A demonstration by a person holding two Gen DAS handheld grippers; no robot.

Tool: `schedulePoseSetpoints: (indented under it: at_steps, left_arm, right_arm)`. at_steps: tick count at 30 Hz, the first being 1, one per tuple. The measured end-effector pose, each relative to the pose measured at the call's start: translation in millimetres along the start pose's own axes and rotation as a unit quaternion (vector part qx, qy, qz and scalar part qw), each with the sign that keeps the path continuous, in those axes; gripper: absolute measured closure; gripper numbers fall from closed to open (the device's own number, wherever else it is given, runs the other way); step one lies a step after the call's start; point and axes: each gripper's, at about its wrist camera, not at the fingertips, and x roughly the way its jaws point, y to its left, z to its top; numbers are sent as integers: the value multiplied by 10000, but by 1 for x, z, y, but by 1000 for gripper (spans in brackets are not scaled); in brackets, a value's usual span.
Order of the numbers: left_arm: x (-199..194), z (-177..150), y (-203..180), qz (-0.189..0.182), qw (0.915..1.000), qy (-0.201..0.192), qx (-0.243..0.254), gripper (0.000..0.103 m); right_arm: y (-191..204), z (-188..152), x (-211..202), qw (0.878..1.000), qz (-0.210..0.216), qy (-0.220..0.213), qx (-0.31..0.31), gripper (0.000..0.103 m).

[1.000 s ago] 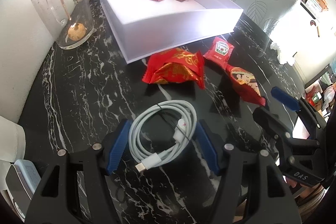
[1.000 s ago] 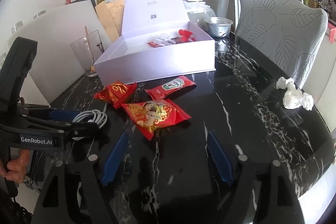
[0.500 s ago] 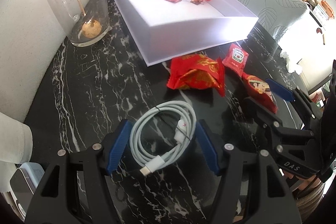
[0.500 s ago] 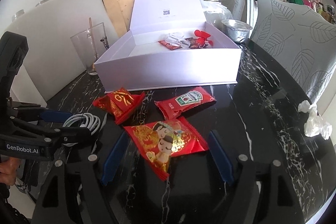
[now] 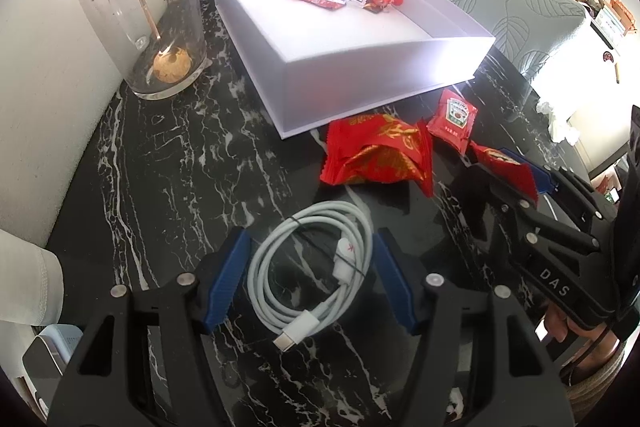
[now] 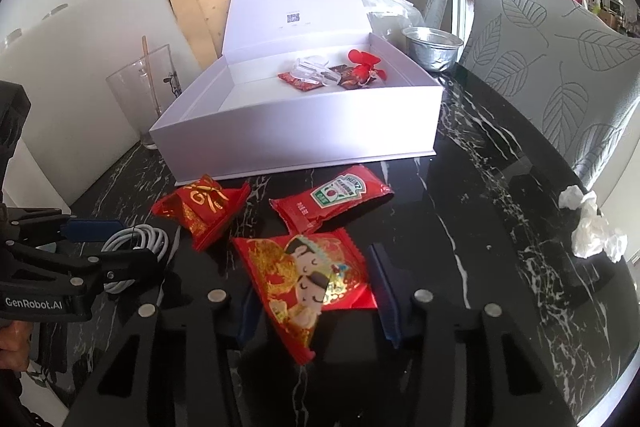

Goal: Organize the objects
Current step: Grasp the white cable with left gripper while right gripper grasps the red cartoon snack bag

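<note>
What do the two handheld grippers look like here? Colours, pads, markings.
Both are matte black frames with triangular cut-outs and silver pivot screws. The left gripper has ribbed blue finger pads and white "GenRobot.AI" lettering. The right gripper has the same blue pads; its side reads "DAS".

A coiled white charging cable (image 5: 316, 259) is laid flat on the black marble tabletop between the blue pads of the left gripper (image 5: 310, 283), its plug end turned toward the camera. A red foil snack packet printed with cartoon figures (image 6: 310, 277) is pinched between the pads of the right gripper (image 6: 310, 297). Just ahead of that gripper a red ketchup sachet (image 6: 332, 201) and a crumpled red-and-gold packet (image 6: 202, 209) are spread before an open white rectangular box (image 6: 304, 131).
</note>
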Motion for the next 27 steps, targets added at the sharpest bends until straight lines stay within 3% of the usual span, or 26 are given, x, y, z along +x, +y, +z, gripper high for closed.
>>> schedulePoseSetpoints:
  at_steps: [11, 27]
  left_arm:
    - [-3, -1, 3, -206, 9997, 118, -112, 46]
    - [-30, -4, -13, -111, 9997, -210, 113, 49]
  right_arm:
    - [-5, -6, -13, 9998, 109, -21, 160, 58]
    - [-1, -9, -40, 9996, 201, -188, 53, 58]
